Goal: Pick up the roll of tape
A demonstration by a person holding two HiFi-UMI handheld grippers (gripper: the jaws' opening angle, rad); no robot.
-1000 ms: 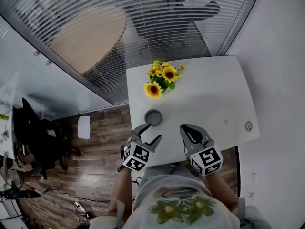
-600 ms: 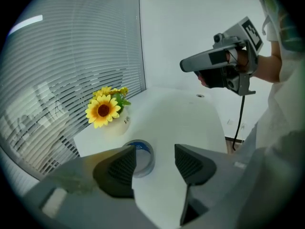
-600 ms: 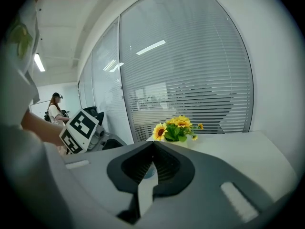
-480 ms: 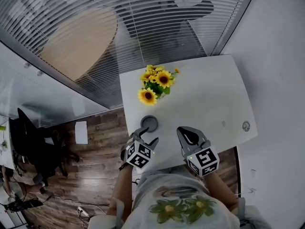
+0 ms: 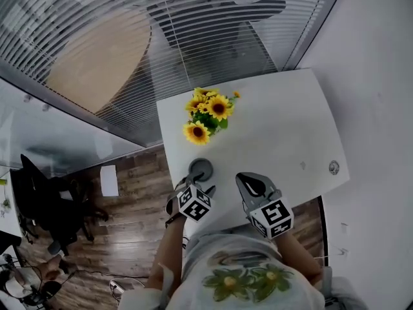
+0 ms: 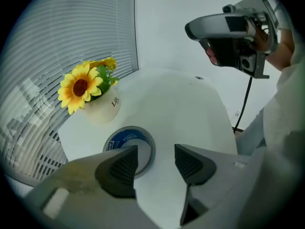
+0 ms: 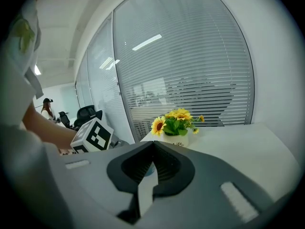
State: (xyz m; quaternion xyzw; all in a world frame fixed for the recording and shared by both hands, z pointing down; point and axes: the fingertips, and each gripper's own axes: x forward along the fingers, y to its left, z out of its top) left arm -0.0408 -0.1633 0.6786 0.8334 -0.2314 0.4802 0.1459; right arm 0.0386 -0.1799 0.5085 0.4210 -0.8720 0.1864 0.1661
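Only 1 word reads clearly: "Life", in dark slanted script on the side of the small round cream-white pot [image 6: 102, 111] w/ yellow sunflowers [image 6: 80, 86]. In left gripper view it runs tilted up the pot's wall; in right gripper view the same word shows small on the pot's front. The grey roll of tape [image 6: 125, 136] has white print on its blue inner core, too small and blurred to read. The white cube [image 5: 195, 203] on the left gripper [image 6: 155, 162] and the white cube [image 5: 272, 216] on the right gripper [image 7: 153, 149] carry black-and-white square marker patterns, no letters or nos.
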